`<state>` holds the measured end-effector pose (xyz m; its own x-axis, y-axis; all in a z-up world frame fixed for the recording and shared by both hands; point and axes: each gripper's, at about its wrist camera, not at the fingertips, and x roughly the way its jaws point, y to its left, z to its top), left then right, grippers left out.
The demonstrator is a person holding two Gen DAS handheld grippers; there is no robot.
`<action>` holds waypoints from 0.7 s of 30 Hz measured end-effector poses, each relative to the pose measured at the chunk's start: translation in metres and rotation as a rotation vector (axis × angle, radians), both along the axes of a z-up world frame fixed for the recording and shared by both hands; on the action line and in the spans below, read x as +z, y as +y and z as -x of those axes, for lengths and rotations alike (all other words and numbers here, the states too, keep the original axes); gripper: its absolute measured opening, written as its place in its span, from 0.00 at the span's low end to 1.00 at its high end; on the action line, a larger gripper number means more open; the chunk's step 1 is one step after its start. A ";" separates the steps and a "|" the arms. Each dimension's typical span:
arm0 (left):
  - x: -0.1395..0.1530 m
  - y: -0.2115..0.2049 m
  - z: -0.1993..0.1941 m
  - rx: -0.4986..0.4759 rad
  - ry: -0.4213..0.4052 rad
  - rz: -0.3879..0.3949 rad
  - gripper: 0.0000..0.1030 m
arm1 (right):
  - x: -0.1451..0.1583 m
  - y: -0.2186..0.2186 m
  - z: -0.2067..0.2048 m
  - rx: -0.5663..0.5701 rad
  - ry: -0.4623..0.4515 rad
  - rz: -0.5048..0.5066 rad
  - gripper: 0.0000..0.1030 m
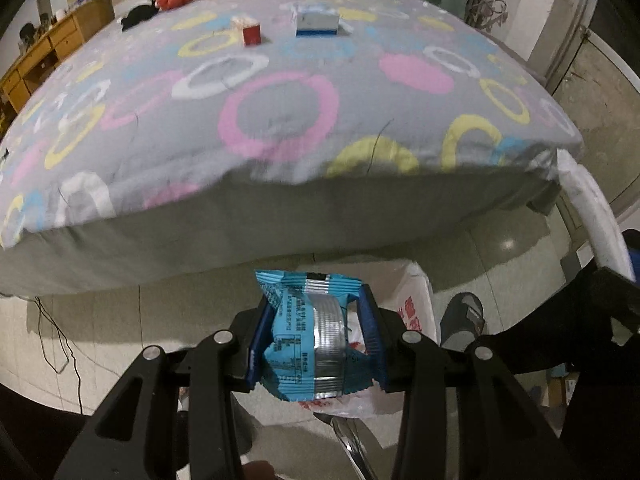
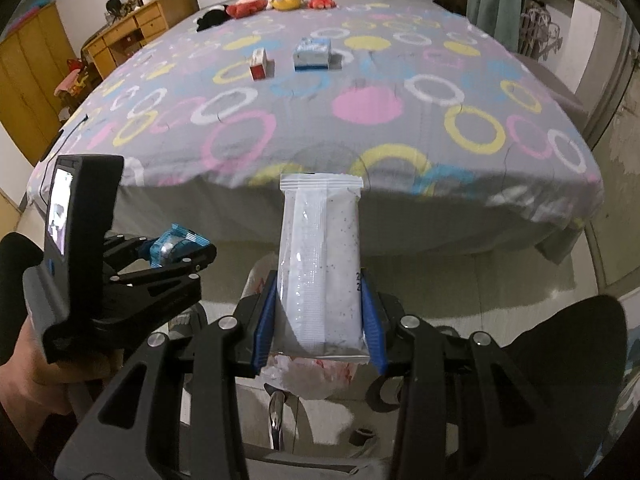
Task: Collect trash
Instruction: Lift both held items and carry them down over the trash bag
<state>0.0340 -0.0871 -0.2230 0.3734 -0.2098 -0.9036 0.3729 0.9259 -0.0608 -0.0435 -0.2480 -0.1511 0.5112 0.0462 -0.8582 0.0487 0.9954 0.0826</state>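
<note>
My left gripper (image 1: 314, 308) is shut on a blue snack wrapper (image 1: 308, 340) with a silver band, held off the foot of the bed above a white plastic bag with red print (image 1: 416, 312). My right gripper (image 2: 320, 280) is shut on a long white speckled wrapper (image 2: 320, 264) that stands upright between the blue pads. The same white bag (image 2: 304, 376) shows under it. The left gripper (image 2: 182, 246) with its blue wrapper (image 2: 172, 242) appears at the left of the right wrist view. On the bed lie a red and white carton (image 1: 252, 32) and a blue and white box (image 1: 318, 24).
The bed (image 1: 280, 112) has a grey cover with coloured rings and plush toys (image 2: 284, 0) along the far end. Wooden drawers (image 2: 132, 28) stand at the left. A slippered foot (image 1: 464, 320) and a dark trouser leg are at the right. A cable (image 1: 60, 344) lies on the tiled floor.
</note>
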 end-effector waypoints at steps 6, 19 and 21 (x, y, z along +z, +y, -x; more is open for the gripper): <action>-0.021 -0.001 0.000 -0.014 0.052 -0.018 0.39 | -0.029 0.002 -0.005 0.003 0.072 -0.019 0.37; -0.065 -0.013 -0.002 -0.079 0.141 -0.039 0.39 | -0.087 0.001 -0.023 0.011 0.196 -0.057 0.37; -0.071 -0.017 -0.002 -0.087 0.153 -0.051 0.39 | -0.093 0.000 -0.026 0.007 0.209 -0.063 0.37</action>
